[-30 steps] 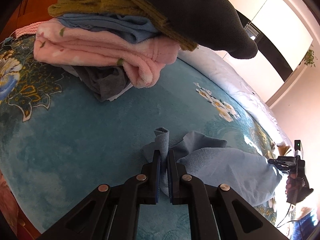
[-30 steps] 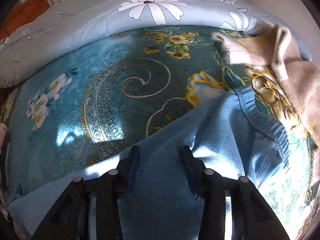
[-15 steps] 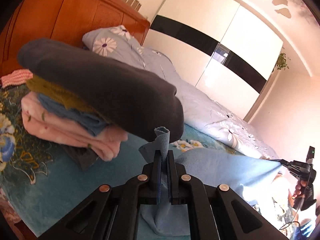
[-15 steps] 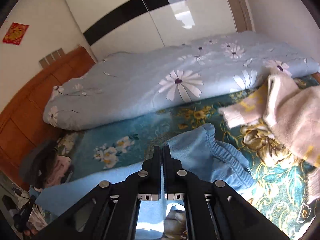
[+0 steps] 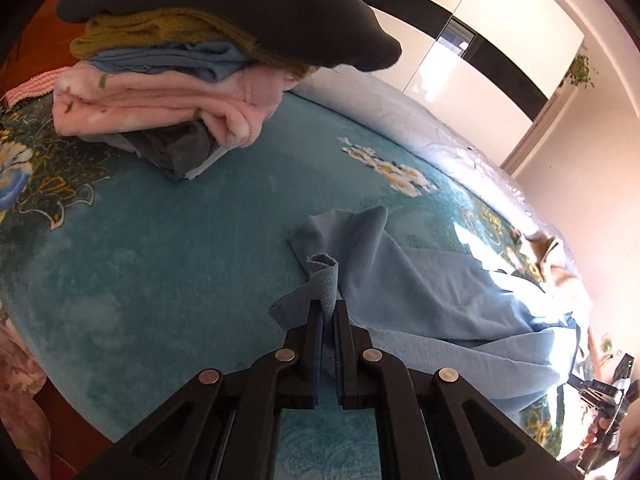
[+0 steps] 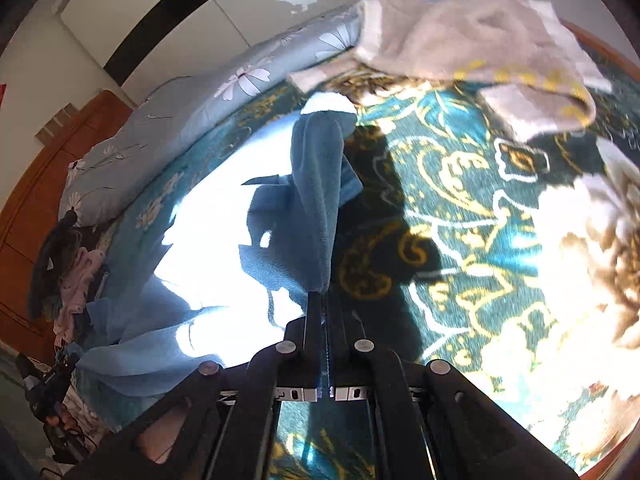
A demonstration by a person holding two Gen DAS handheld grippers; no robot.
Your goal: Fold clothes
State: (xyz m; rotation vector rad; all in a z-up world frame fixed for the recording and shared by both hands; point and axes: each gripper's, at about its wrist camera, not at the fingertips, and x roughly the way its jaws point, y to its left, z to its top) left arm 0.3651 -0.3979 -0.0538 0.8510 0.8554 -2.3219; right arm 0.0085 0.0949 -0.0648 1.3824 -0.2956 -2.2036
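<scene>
Bed covered by teal floral blanket (image 5: 168,264); pale blue daisy-print duvet (image 6: 168,120) along its far edge. Orange wooden headboard (image 6: 28,208) at one end. White wardrobe (image 5: 496,28) with black band behind. Strong sunlight patches across blanket.

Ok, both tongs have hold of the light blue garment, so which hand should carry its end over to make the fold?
Probably the right. Its tongs pinch a raised end of the light blue garment with open bedspread beside it, while the left tongs anchor the other end near the folded stack.
</scene>
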